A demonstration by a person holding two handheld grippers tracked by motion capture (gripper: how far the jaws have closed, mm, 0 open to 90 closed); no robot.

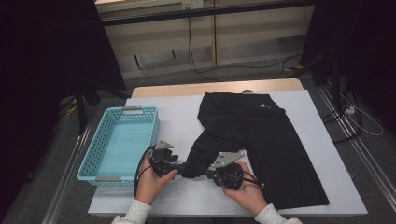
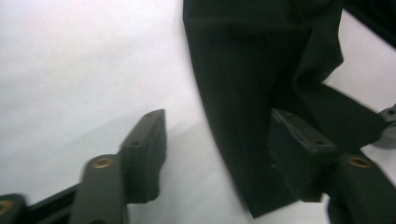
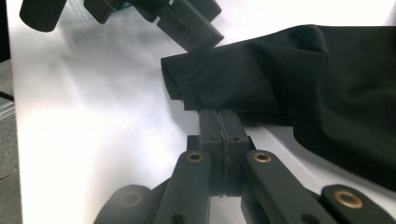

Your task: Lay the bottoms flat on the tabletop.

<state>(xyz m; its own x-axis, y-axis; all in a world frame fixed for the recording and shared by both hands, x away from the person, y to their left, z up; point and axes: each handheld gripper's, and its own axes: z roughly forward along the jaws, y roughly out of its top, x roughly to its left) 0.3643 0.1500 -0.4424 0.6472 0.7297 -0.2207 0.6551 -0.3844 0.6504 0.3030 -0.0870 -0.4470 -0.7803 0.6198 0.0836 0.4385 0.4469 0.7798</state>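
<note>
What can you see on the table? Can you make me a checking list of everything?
Surface: white table, wooden strip at the far edge.
Job's things: black trousers lie spread out, one leg hem bunched near the hands.
Clutter: blue basket, nothing inside.
Grippers: left tool open, hem between its jaws; right tool shut at the hem's edge, a grip on cloth not clear.
Cables: one trails from each tool; more on the floor behind.
Surroundings: dark stands, wooden panels.
</note>
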